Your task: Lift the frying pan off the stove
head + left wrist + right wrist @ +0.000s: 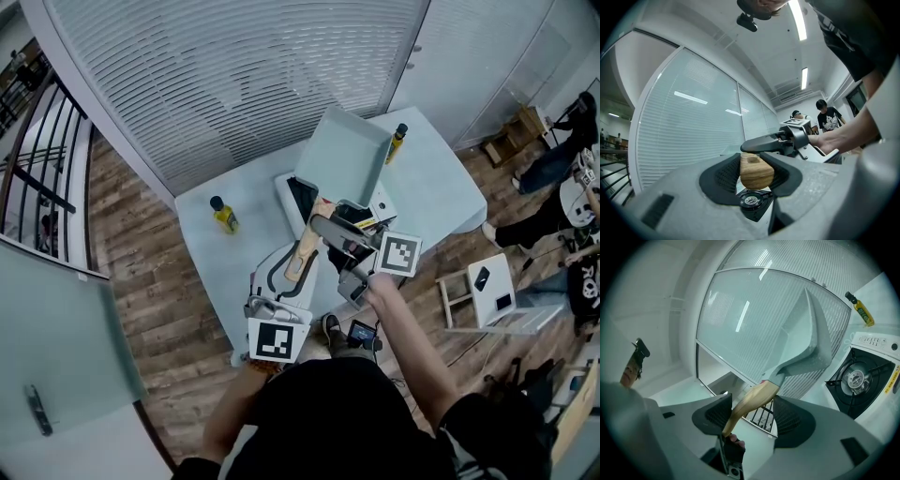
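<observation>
The left gripper [756,172] was clenched on the wooden handle [757,174] of the frying pan [342,155]. Its two dark pads [723,176] pressed on either side of the handle's blunt end, which sat deep between the fingers and close to the gripper's body.

The right gripper [751,418] was released. Its jaws stood apart with the same handle running slantwise between them, farther along toward the pan. The wood lay close against the pad on the left side of the right gripper view, and a clear gap showed between it and the other pad. Seen from the left gripper, the right gripper crossed just beyond and above the left fingertips, with the person's hand [834,138] behind it.

The pan, pale and square with raised walls, hung in the air beyond both sets of fingertips, tipped up on edge and off the stove [860,376]. The stove's dark burner sat low on the table [431,187], out past the right gripper's right finger. A yellow bottle [223,216] stood on the table away to the left of the fingers, and a second bottle [397,141] stood beyond the pan.
</observation>
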Available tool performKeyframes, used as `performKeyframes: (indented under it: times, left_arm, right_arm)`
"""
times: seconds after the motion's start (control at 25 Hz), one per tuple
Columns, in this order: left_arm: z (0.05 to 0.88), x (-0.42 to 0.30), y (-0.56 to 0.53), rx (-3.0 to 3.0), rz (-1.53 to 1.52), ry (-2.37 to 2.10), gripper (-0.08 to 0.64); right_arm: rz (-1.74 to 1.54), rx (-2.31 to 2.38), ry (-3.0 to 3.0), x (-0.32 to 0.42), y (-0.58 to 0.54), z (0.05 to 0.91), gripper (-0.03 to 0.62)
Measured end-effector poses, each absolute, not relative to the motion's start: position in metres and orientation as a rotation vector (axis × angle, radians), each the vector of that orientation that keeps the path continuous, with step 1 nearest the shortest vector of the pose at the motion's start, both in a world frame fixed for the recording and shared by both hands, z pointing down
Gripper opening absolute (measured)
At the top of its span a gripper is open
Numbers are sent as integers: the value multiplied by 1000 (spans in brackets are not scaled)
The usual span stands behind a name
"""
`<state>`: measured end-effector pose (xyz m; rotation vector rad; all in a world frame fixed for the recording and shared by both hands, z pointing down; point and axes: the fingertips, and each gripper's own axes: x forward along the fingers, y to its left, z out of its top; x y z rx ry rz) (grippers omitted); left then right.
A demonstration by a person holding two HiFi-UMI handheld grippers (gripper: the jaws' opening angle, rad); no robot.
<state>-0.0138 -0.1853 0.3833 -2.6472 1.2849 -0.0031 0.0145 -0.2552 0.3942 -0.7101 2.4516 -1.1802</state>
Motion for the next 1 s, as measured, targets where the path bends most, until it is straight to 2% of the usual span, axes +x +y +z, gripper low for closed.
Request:
performKeyframes:
  times: [1.0]
  left_arm:
    - [386, -12, -186, -2652, -21, 1267, 140]
  right_arm:
    - [-1194, -718, 2445, 18, -256, 398, 250]
